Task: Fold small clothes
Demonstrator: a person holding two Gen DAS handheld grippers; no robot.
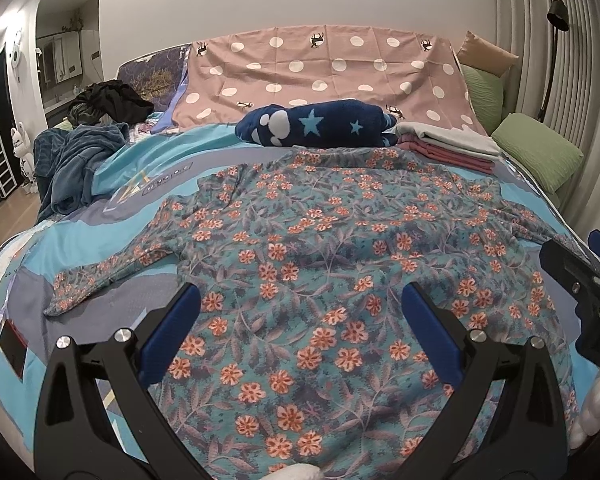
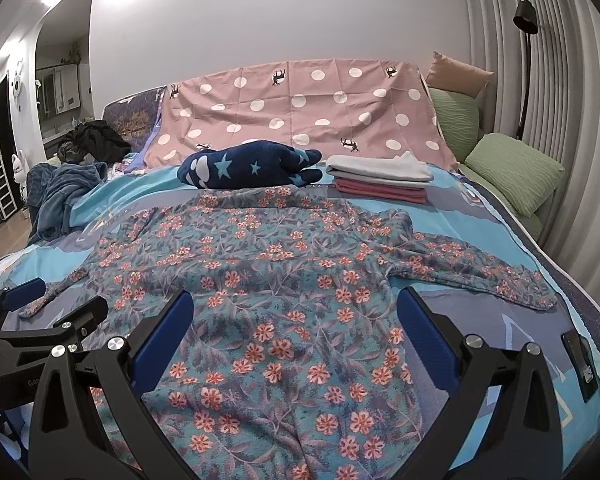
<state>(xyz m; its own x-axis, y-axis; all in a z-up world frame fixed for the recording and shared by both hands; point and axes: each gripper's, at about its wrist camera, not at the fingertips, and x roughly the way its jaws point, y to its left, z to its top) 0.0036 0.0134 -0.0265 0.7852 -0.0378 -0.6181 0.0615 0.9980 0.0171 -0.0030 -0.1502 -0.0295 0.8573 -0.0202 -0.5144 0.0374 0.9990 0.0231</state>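
A teal long-sleeved garment with orange flowers [image 1: 320, 248] lies spread flat on the bed, sleeves out to both sides; it also shows in the right wrist view [image 2: 268, 272]. My left gripper [image 1: 300, 300] is open above its lower part, holding nothing. My right gripper [image 2: 296, 308] is open above the same garment, empty. The right gripper [image 1: 592, 280] shows at the right edge of the left wrist view, and the left gripper [image 2: 40, 312] at the left edge of the right wrist view.
A folded navy star blanket [image 1: 316, 124] and a stack of folded pink and grey clothes [image 2: 380, 178] lie behind the garment. Crumpled blue clothes [image 1: 72, 160] sit at left. Green pillows [image 2: 512, 172] are at right. A dotted pink sheet [image 1: 320, 72] covers the headboard.
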